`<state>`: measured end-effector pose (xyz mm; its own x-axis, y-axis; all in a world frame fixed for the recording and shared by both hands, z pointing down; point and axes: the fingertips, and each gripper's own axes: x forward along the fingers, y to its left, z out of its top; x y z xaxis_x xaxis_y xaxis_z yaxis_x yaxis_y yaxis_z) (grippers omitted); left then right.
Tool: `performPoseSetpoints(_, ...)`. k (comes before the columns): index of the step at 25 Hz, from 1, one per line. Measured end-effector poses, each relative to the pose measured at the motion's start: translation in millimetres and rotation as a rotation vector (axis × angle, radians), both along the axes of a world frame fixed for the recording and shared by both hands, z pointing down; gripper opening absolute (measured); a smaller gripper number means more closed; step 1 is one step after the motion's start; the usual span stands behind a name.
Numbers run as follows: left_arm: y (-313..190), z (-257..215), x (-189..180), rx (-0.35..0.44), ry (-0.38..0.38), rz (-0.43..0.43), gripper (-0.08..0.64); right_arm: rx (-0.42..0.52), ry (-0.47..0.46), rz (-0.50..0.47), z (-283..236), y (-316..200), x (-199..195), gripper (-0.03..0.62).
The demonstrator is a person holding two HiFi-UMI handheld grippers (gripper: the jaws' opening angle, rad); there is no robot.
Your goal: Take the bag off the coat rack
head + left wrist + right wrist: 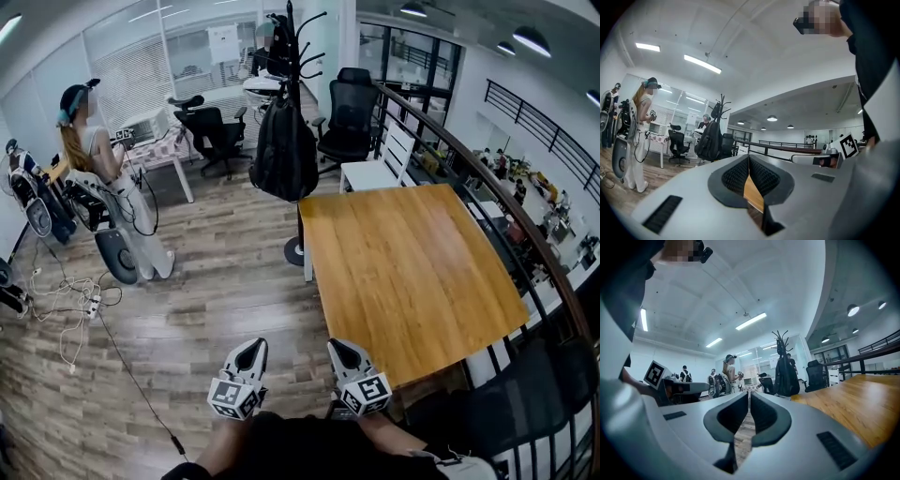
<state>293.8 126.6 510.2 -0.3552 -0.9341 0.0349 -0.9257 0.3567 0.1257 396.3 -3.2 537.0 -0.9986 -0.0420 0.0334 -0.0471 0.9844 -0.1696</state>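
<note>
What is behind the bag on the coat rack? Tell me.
Behind the black bag, to its right, stands an office chair, with a glass partition beyond. The bag covers the pole of the coat rack at mid-height; only hooks and base show.

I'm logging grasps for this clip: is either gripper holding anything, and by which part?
Nothing is held. The left gripper and right gripper are both shut and empty; the black bag hangs on the coat rack, well away from both.
</note>
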Motion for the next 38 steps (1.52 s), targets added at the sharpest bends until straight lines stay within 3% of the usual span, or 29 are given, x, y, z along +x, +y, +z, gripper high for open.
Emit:
performPoseSetpoints(8,4.5,18.4,4.7,-0.022,0.048,0.018,0.016,-0.031,0.006,-0.007,9.9,6.7,0.9,0.040)
performPoseSetpoints(17,-10.4,25.1,-18.9,0.002,0.074,0.056,0.015,-0.024,0.030,0.031,11.2,-7.5,-14.3,0.040)
performPoseSetpoints(29,-26.5,24.8,-121.7,0.012,0.090,0.068,0.015,0.037,0.036,0.024,-3.1,-23.9,-116.1,0.040)
performPoseSetpoints(38,-54.8,20.2,-202.7,0.022,0.085,0.157,0.016,0.046,0.059,0.073,3.8,-43.6,-200.6,0.040)
